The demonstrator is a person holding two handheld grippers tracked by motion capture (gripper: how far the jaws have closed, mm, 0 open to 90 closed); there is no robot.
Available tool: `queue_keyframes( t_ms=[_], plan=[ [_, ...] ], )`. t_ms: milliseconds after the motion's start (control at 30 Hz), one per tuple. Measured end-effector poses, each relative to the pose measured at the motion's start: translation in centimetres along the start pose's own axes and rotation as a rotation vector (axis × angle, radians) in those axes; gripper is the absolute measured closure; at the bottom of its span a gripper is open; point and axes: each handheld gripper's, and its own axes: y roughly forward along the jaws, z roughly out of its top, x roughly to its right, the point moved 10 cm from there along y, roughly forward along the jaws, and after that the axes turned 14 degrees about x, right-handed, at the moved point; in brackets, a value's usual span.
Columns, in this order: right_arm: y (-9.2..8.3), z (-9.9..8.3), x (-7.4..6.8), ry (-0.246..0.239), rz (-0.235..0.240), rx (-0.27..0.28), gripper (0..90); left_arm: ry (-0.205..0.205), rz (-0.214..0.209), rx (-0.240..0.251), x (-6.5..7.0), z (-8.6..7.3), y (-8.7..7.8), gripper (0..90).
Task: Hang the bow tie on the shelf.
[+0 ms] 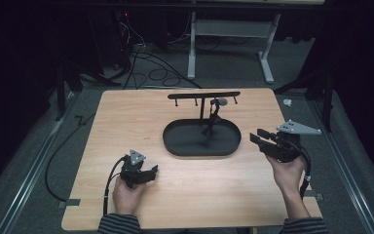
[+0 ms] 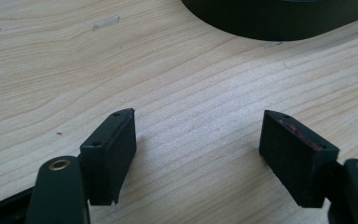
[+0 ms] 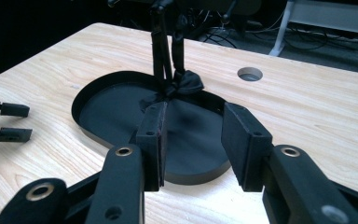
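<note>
Jaws of the right gripper [image 3: 193, 149] stand part open and empty, aimed at the stand [image 3: 161, 51] rising from the black tray [image 3: 93, 88] just ahead. Left gripper [image 2: 198, 154] rests wide open over bare table [image 2: 191, 84], tray beyond its jaws, probably waiting.

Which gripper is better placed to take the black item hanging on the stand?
Probably the right gripper: its open jaws face the black bow-like item on the stand above the oval tray. The left gripper rests low, open over bare table.
</note>
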Motion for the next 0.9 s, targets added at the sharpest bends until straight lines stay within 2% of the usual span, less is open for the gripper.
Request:
queue_keyframes(
  t_ms=[700, 900],
  plan=[
    [-1.1, -2.1, -1.1, 0.025, 0.017, 0.003, 62.4, 0.000, 0.000, 0.000, 0.0, 0.0, 0.0, 27.7],
    [-1.0, -3.1, -1.3, 0.023, 0.013, -0.014, 62.3, 0.000, 0.000, 0.000, 0.0, 0.0, 0.0, 27.7]
  ],
)
